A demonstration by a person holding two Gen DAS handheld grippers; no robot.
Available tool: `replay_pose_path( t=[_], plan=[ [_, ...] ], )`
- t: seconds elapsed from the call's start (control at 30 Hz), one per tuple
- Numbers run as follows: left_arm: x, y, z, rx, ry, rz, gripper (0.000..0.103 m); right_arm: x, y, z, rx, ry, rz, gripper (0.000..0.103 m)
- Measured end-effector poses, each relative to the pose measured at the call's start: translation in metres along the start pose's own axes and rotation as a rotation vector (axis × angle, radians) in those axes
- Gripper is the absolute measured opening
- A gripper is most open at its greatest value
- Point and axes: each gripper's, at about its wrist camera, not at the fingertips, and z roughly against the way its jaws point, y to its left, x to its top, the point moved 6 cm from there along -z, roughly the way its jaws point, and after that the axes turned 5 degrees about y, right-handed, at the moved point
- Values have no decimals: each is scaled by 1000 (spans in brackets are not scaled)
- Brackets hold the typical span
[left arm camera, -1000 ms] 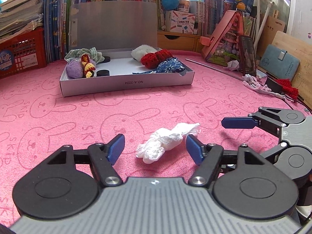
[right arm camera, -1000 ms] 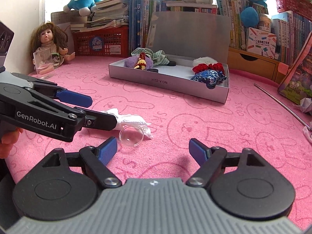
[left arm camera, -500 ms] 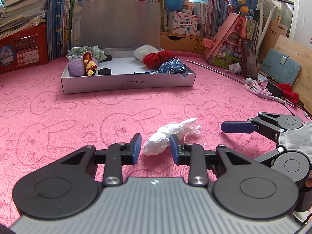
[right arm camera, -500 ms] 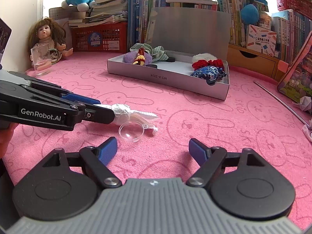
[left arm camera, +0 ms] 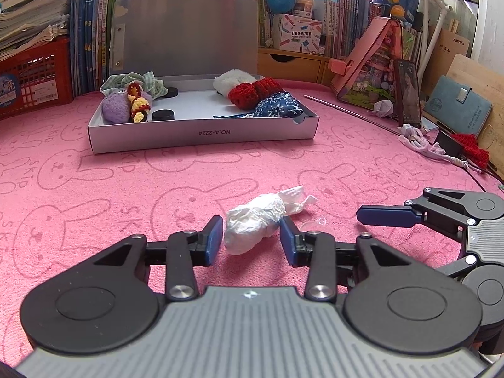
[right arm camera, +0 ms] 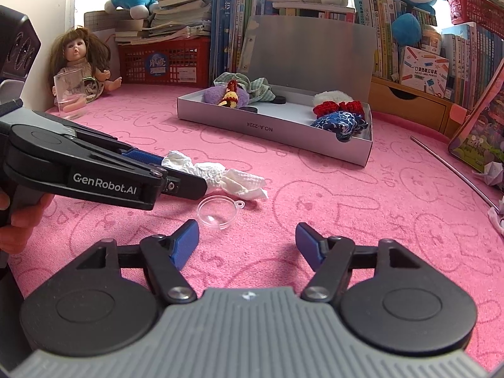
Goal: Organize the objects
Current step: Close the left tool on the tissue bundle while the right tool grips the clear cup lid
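Left gripper: our left gripper (left arm camera: 250,236) has its jaws around the near end of the crumpled white cloth (left arm camera: 258,222). They have just been opening a little; the right pad looks to touch the cloth, the left pad stands just clear, so we call it a loose bracket, not a grip.
Right gripper: our right gripper (right arm camera: 247,241) stands wide with nothing between its blue pads (right arm camera: 186,244). Its jaws have just been closing somewhat.
White cloth: it lies on the pink mat (left arm camera: 94,195), near the mat's near edge, its far end twisted and pointing away from us.
Clear dome: a small clear plastic half-shell (right arm camera: 217,212) sits open side up on the mat, just beside the cloth, ahead of the right gripper's left pad.
Box: the shallow grey box (left arm camera: 201,132), lid up, stands well apart toward the mat's far edge. It holds a purple plush (left arm camera: 115,110), a red crocheted piece (left arm camera: 252,93) and a blue patterned pouch (left arm camera: 278,107).
Far left corner: a doll (right arm camera: 80,60) sits behind a glass (right arm camera: 69,94).
Hand: fingers of our left hand (right arm camera: 22,217) show at the right-wrist view's left edge.
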Motion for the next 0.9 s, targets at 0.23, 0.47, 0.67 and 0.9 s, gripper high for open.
replay_pose_path(
  t=[0.23,0.47,0.67,0.9],
  plan=[
    [5,0,-8,0,-5,2,47,0,1,0,2,0,0,77],
    [10,5,3,12,-35,19,32,3,4,1,19,8,-18,67],
    [12,15,9,41,-43,25,32,13,12,-1,32,2,6,65],
    [11,19,12,50,-48,27,32,19,18,-8,18,21,52,52]
  ],
)
